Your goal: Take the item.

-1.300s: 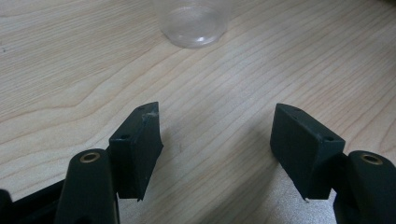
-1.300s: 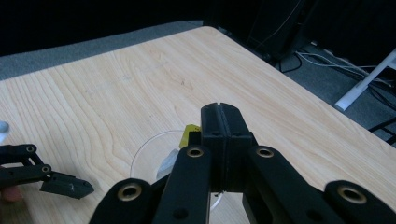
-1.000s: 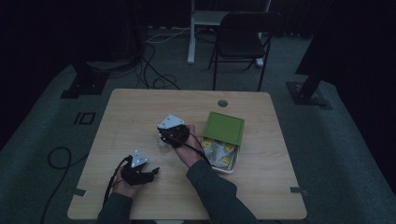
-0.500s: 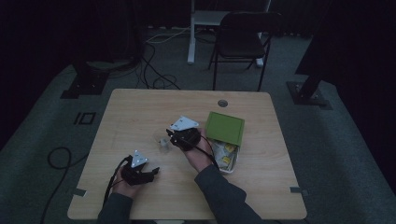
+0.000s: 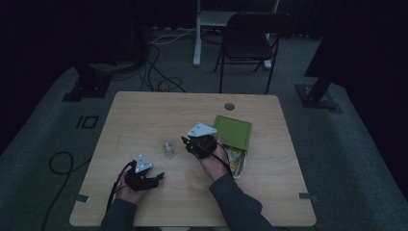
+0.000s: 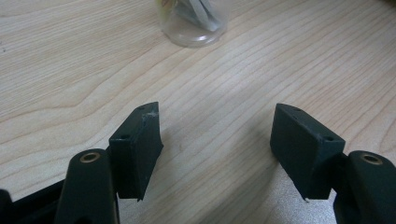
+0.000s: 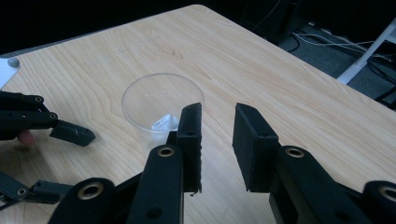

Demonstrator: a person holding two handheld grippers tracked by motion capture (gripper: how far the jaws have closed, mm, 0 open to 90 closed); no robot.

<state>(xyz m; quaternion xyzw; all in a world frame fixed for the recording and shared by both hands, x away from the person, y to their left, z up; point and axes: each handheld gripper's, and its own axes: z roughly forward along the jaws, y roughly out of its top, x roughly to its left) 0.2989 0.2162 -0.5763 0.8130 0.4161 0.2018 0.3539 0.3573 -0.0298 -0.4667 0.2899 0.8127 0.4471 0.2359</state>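
Note:
A small clear plastic cup point(image 5: 169, 145) stands upright near the table's middle, with a pale scrap lying in its bottom point(image 7: 163, 122). My right gripper point(image 5: 185, 142) hovers just right of the cup and points left at it. In the right gripper view its jaws point(image 7: 217, 122) are open by a narrow gap with nothing between them, and the cup point(image 7: 161, 107) sits beyond the left jaw. My left gripper point(image 5: 158, 178) rests low at the front left and is open wide over bare wood point(image 6: 217, 135). The cup's base point(image 6: 194, 23) lies farther ahead of it.
A green lid point(image 5: 233, 131) leans over a shallow tin holding yellow packets point(image 5: 235, 163), right behind my right hand. A round cable hole point(image 5: 229, 106) sits near the table's far edge. A black folding chair point(image 5: 252, 41) stands beyond the table. Left gripper fingers point(image 7: 70, 132) show at left.
My right gripper has slid to the right, away from over the cup and toward the green lid, so the cup now stands uncovered. The left gripper has stayed put.

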